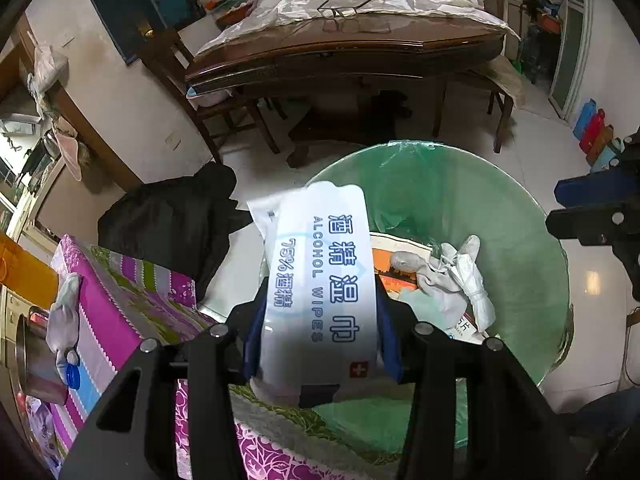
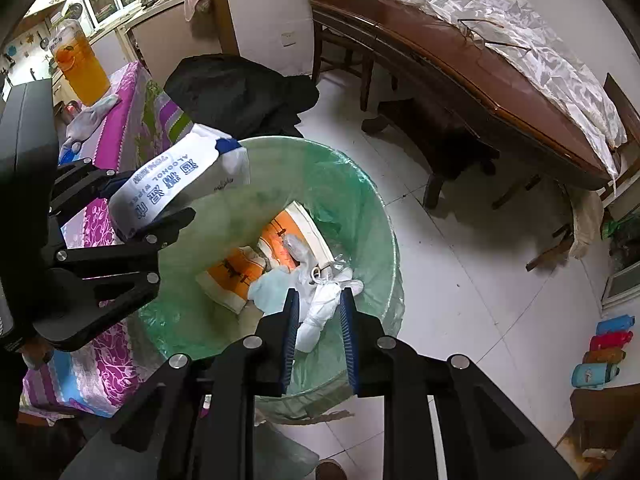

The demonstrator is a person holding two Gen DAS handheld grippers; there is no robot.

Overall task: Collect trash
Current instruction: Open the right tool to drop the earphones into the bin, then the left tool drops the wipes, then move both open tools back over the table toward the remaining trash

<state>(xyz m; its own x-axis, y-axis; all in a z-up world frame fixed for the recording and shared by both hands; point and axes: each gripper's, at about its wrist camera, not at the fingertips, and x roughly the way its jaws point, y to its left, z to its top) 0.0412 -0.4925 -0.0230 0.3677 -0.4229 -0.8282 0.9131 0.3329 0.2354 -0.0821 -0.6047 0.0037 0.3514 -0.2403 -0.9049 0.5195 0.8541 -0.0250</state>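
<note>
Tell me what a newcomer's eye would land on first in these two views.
First, the white alcohol wipes pack, clamped in the left claw over the near rim of the green-lined trash bin. Next, the bin's contents: a crumpled white glove lying on orange-and-white packaging. The right claw hangs open and empty above the bin.

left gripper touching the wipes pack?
Touching. Left wrist view shows the left gripper shut on the alcohol wipes pack, blue pads pressed to both sides, above the green-lined bin.
</note>
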